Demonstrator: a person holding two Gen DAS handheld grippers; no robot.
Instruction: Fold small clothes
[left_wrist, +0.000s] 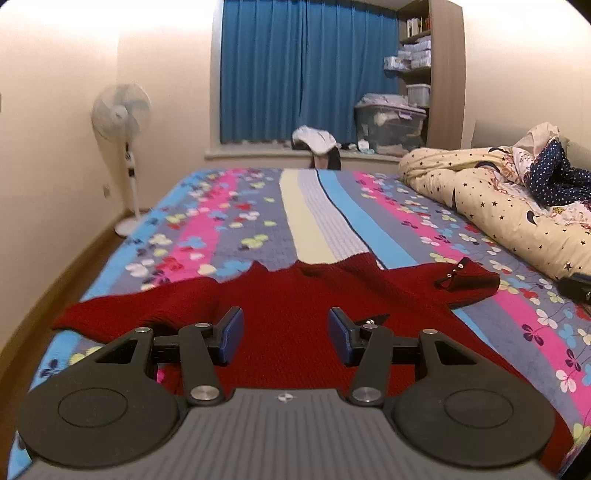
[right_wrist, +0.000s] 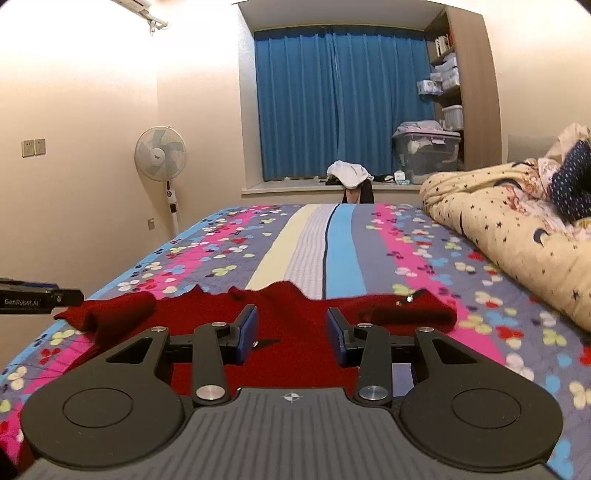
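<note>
Left gripper (left_wrist: 286, 334) and right gripper (right_wrist: 291, 332) both hover with jaws apart, holding nothing – beneath them the dark red knitted garment (left_wrist: 288, 295) lies spread on the striped floral quilted bedspread (left_wrist: 325, 214), sleeves toward 9 and 2 o'clock

Both wrist cams sit low, close over the bed (left_wrist: 332, 221), facing the curtain (left_wrist: 306, 70). Shared: sweater (left_wrist: 288, 306), fan (right_wrist: 160, 153), duvet (right_wrist: 498, 221). Right view sits further right.
</note>
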